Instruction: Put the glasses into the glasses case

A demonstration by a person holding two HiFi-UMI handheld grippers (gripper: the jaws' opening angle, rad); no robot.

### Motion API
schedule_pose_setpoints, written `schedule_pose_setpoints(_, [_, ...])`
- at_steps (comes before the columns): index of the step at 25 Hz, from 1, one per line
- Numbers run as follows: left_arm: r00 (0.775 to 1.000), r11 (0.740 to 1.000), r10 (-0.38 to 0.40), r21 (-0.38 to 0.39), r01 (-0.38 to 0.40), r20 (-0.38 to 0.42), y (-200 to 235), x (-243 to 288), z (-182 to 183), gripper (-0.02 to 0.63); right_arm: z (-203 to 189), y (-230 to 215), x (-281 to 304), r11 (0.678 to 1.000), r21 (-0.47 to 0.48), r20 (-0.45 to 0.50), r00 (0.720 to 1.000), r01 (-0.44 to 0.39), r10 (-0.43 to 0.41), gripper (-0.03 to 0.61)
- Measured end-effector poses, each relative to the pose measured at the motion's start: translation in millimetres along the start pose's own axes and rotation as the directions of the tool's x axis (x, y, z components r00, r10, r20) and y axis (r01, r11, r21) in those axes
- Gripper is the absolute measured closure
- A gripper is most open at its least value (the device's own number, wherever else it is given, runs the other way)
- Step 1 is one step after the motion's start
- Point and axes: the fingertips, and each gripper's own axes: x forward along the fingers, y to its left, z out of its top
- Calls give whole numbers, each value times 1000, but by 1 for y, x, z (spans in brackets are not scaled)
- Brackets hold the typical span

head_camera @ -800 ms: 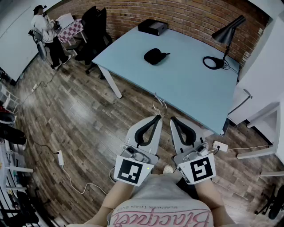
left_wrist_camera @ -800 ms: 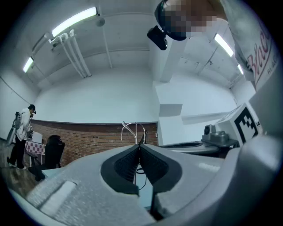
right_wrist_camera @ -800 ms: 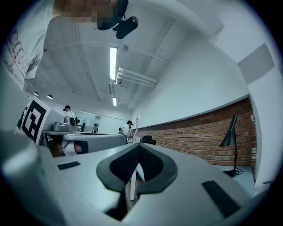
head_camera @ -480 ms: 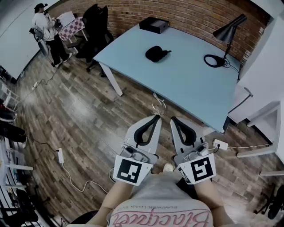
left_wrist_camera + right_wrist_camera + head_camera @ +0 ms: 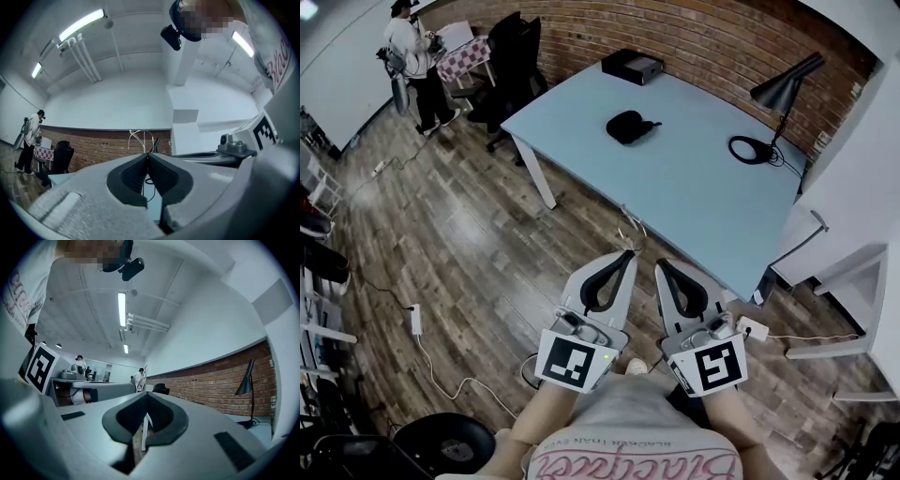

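Note:
A black glasses case (image 5: 628, 127) lies shut on the light blue table (image 5: 675, 187), far ahead of both grippers. My left gripper (image 5: 632, 253) is held close to my body over the wooden floor and is shut on thin wire-framed glasses (image 5: 629, 230), which stick out past its tips. The left gripper view shows the glasses' wire loop (image 5: 140, 137) rising above the closed left gripper (image 5: 148, 155). My right gripper (image 5: 659, 264) is beside it, jaws together and holding nothing. The closed right gripper (image 5: 147, 394) also shows in the right gripper view.
On the table stand a black box (image 5: 632, 66) at the far edge and a black desk lamp (image 5: 783, 89) at the right. A black office chair (image 5: 511, 56) and a person (image 5: 417, 56) are at the far left. A white cabinet (image 5: 862, 187) flanks the table's right.
The head view has shifted a little, and a dark round stool now shows at lower left. Both grippers stay shut, side by side, the left still holding the glasses.

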Motion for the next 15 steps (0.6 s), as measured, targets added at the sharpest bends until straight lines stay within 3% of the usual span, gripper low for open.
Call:
schedule_pose_setpoints(8, [999, 998, 52, 18, -52, 5, -12, 5, -2, 607, -4, -7, -4, 998, -5, 6, 998, -65, 65, 568])
schedule_pose_setpoints(15, [997, 997, 73, 16, -73, -11, 5, 12, -8, 607, -12, -10, 10, 997, 9, -4, 997, -74, 74, 568])
